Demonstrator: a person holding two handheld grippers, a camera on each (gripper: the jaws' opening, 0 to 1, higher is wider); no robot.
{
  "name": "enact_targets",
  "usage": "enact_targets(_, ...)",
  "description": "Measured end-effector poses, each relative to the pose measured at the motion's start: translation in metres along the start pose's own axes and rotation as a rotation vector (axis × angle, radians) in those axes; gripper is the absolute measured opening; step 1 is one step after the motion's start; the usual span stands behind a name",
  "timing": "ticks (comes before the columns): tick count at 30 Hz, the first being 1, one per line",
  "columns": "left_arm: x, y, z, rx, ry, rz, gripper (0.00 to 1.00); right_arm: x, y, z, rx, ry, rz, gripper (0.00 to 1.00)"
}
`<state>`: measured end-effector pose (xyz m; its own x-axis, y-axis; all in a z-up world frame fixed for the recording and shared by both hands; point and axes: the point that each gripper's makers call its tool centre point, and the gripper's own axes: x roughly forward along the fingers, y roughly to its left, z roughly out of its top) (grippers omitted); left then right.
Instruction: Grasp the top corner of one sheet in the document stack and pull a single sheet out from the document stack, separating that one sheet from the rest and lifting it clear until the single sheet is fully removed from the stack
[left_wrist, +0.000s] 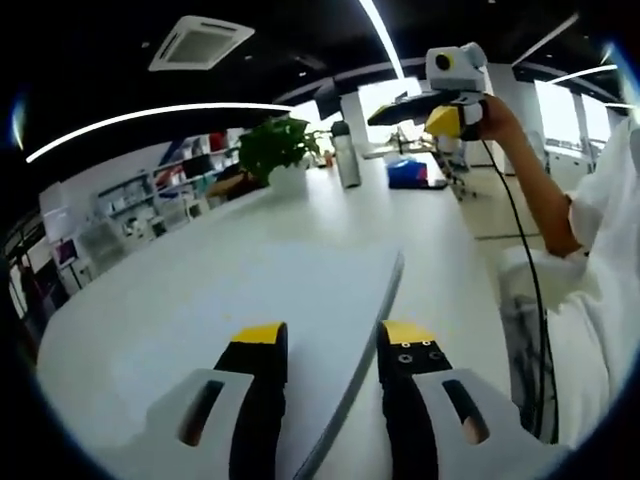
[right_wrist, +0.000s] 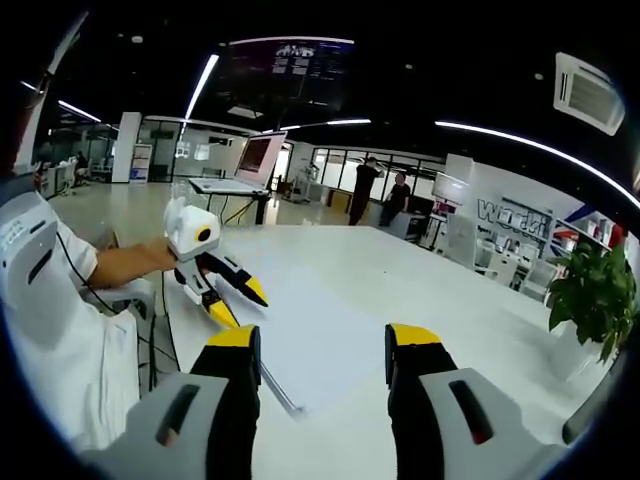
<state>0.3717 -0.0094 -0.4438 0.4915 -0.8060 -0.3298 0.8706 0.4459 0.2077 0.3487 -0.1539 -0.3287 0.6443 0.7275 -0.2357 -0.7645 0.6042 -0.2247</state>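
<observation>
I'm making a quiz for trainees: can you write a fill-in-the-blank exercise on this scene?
1. The document stack lies on a table coloured ____.
2. The tips of the left claw are coloured ____.
3. In the right gripper view, the jaws of the left claw stand ____.
4. A potted ____ stands beside the grey bottle.

Missing words: white; yellow; open; plant

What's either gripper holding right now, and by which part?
Nothing. The left gripper is open over the document stack, its jaws astride the stack's edge without closing on a sheet. The right gripper is open too, above the stack.
</observation>
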Motion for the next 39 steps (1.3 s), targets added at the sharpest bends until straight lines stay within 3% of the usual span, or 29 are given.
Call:
enact_targets(3,0.001,-0.003,-0.005,-0.004,0.023,-0.009,0.33,0.0,0.0,0.0,0.0,0.0,0.001,0.5)
enact_targets(14,0.0,-0.002,-0.001,0.0,0.001,-0.014,0.27,0.0,0.0,0.0,0.0,-0.001,0.001,0.5)
enact_targets(39,0.003,-0.004,-0.012,0.02,0.033,-0.04,0.26,-0.001,-0.002,0.0,0.0,-0.001,-0.003,0.49)
